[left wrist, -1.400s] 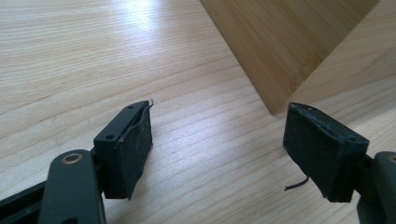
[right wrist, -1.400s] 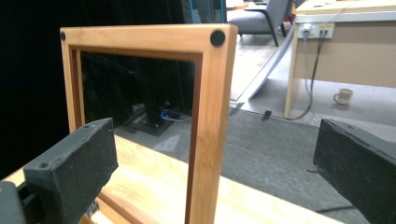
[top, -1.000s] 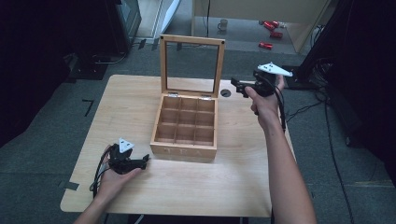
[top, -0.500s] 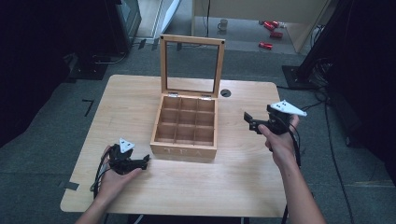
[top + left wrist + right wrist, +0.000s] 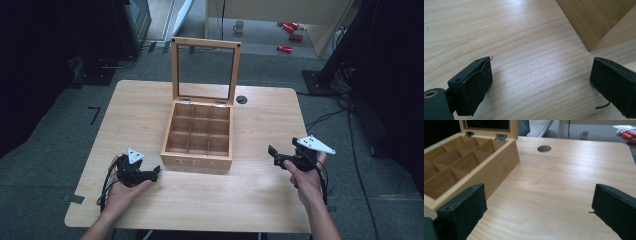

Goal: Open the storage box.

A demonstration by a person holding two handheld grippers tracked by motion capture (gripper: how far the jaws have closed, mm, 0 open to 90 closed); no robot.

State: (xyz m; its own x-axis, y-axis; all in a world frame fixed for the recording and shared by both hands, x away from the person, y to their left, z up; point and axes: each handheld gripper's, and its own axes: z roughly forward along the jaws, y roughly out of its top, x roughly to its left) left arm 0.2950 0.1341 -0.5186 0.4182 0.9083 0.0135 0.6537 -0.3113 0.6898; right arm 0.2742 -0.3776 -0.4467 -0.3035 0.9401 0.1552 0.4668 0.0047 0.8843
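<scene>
A wooden tea box (image 5: pixel 199 137) stands mid-table with its glass-paned lid (image 5: pixel 205 70) raised upright; its nine compartments look empty. My left gripper (image 5: pixel 150 175) rests low on the table to the front left of the box, open, nothing between its jaws. The left gripper view has the box's front corner (image 5: pixel 596 22) just ahead of the open left gripper (image 5: pixel 541 85). My right gripper (image 5: pixel 274 154) is held to the right of the box, open and empty. In the right gripper view the box (image 5: pixel 471 170) lies to the left of the open right gripper (image 5: pixel 539 212).
The light wooden table (image 5: pixel 260 195) has a round cable hole (image 5: pixel 241 99) behind the box. Bare tabletop lies on both sides of the box. On the floor beyond are a mug (image 5: pixel 239 25), red items (image 5: pixel 290 30) and dark equipment.
My right gripper has come down from beside the raised lid to low over the table at the box's right front. The left gripper has stayed put.
</scene>
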